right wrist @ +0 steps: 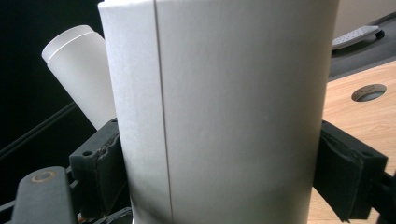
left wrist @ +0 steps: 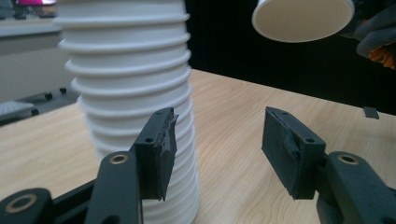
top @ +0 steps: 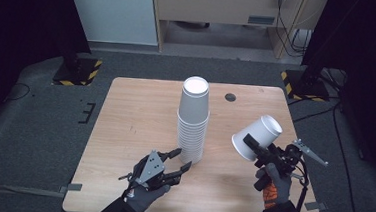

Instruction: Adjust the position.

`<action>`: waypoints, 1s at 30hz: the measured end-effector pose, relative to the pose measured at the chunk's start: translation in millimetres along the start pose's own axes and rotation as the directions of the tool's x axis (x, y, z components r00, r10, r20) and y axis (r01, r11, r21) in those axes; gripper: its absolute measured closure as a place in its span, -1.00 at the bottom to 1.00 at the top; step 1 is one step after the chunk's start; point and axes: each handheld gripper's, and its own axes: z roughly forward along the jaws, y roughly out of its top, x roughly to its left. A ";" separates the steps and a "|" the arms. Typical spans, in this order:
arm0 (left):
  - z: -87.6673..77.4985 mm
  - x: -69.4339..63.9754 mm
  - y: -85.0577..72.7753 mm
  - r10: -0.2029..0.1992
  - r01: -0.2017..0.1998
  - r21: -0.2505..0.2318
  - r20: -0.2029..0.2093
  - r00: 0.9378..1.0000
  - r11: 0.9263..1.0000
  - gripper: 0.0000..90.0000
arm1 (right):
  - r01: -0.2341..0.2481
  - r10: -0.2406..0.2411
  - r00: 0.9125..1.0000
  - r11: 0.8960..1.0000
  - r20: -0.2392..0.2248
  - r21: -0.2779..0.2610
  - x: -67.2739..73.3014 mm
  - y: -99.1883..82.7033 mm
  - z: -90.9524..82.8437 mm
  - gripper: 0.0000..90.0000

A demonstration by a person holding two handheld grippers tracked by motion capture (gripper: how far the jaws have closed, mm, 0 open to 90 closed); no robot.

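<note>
Wooden table (top: 140, 112), grey carpet (top: 34, 125)

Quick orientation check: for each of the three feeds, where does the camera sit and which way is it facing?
High view: above the person's side, looking forward and down on the table; both gloved hands show, left gripper and right gripper.
Left gripper view: rides the left gripper, facing the cup stack between its open jaws.
Right gripper view: rides the right gripper, looking along jaws clamped on the held cup.
Shared: the high view and the left gripper view both show the stack and the held cup.
</note>
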 end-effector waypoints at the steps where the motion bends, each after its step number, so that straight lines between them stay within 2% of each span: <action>1: 0.0 0.0 0.0 0.000 0.000 0.000 0.000 1.000 1.000 -0.02 | 0.000 0.000 1.000 1.000 0.000 0.000 0.0 0.0 0.0 -0.66; 3: 8.5 -7.2 4.0 0.012 -0.011 -0.016 0.024 1.000 1.000 -0.02 | -0.004 0.004 1.000 1.000 0.002 0.001 0.2 -0.6 -0.1 -0.66; 11: 31.2 -21.1 12.1 0.024 -0.021 -0.038 0.064 0.998 0.999 -0.02 | -0.014 0.015 1.000 1.000 0.009 -0.008 -0.1 -1.6 -3.9 -0.66; 22: 48.7 -26.9 15.4 0.018 -0.014 -0.054 0.079 0.997 0.998 -0.03 | -0.042 0.042 0.999 0.999 0.021 -0.001 -2.2 -6.4 -3.4 -0.66; 24: 54.2 -29.1 16.1 0.028 -0.023 -0.058 0.082 0.996 0.998 -0.03 | -0.055 0.055 0.998 0.998 0.018 0.004 -3.1 -7.6 -3.1 -0.66; 30: 65.8 -30.3 16.8 0.030 -0.025 -0.061 0.089 0.996 0.998 -0.03 | -0.057 0.057 0.998 0.998 0.016 0.007 -4.4 -7.5 -3.6 -0.66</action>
